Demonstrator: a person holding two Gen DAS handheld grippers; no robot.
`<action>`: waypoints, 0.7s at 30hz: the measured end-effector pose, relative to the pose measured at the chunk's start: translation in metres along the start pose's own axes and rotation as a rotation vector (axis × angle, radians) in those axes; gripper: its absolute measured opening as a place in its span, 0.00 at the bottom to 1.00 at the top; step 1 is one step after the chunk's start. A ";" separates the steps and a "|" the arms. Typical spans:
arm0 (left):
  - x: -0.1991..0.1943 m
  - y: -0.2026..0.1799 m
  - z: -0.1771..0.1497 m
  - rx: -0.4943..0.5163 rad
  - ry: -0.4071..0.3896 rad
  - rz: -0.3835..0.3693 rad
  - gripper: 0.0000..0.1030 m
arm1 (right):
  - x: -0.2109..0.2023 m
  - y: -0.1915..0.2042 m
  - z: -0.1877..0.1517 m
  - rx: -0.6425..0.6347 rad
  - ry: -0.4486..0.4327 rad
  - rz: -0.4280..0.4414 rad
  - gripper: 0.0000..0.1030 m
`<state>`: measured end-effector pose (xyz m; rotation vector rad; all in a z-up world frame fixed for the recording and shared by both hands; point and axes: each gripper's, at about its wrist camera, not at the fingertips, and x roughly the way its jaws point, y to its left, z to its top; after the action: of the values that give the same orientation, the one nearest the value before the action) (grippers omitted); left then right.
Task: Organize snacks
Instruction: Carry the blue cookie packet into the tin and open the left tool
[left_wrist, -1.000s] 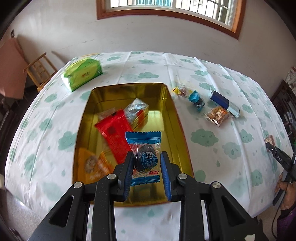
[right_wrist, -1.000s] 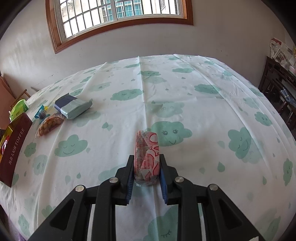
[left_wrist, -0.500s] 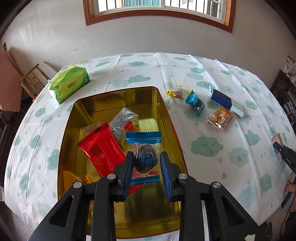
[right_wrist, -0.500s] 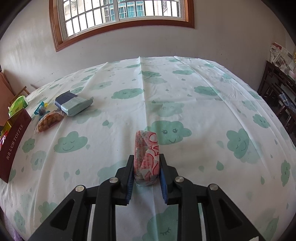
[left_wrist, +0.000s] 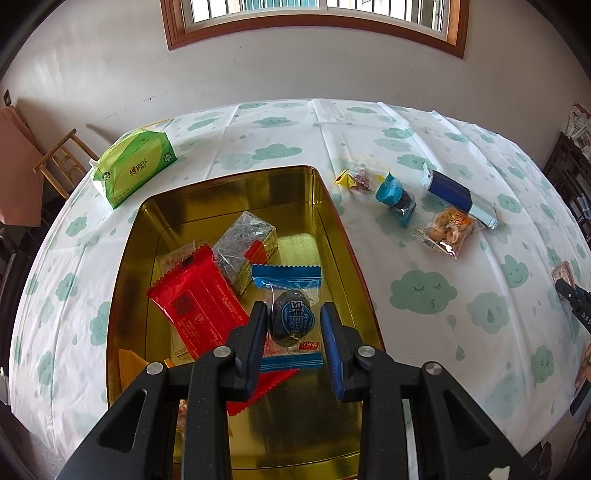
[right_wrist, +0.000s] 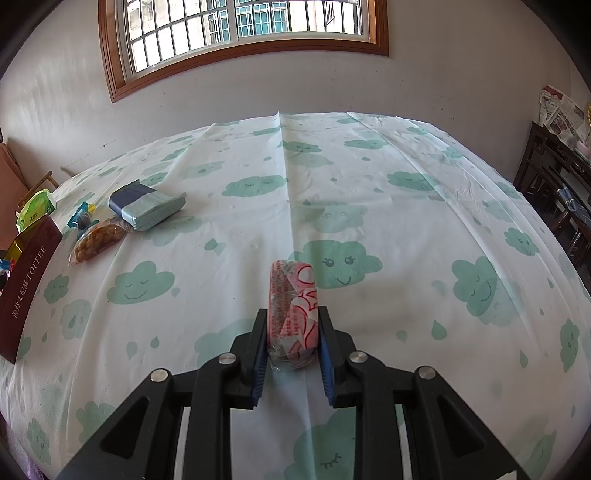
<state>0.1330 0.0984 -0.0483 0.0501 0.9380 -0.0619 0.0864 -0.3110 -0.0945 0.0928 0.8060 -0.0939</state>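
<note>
Hanging over the gold tin (left_wrist: 325, 206), the left hand-held gripper (left_wrist: 293, 325) pinches a blue-ended clear packet (left_wrist: 290, 314) holding one dark round sweet, its jaws nearly closed on it. The packet's long axis runs away from the gripper, toward the tin's far wall. Inside the tin, left of that packet, lie a red packet (left_wrist: 199, 299) slanted across the floor and a clear-wrapped block (left_wrist: 245, 245). Right of the tin, four snacks sit on the desk (left_wrist: 424, 350): a yellow-ended sweet (left_wrist: 358, 179), a teal one (left_wrist: 395, 194), a blue bar (left_wrist: 458, 195), a bag of nuts (left_wrist: 447, 229). Farther right, the right hand-held gripper (right_wrist: 291, 339) is clamped tight on a pink packet (right_wrist: 293, 310), which points lengthwise away.
</note>
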 end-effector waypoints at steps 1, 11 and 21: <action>0.001 0.000 0.000 -0.001 0.000 0.000 0.26 | 0.000 0.000 0.000 0.000 0.000 0.000 0.23; -0.005 -0.004 -0.001 0.026 -0.033 0.024 0.28 | 0.000 0.000 0.000 0.000 0.000 0.000 0.23; -0.023 -0.002 -0.011 0.012 -0.067 0.080 0.33 | 0.000 0.002 0.000 -0.013 -0.001 -0.013 0.23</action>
<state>0.1102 0.0980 -0.0364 0.0962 0.8676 0.0052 0.0865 -0.3087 -0.0941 0.0754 0.8064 -0.1013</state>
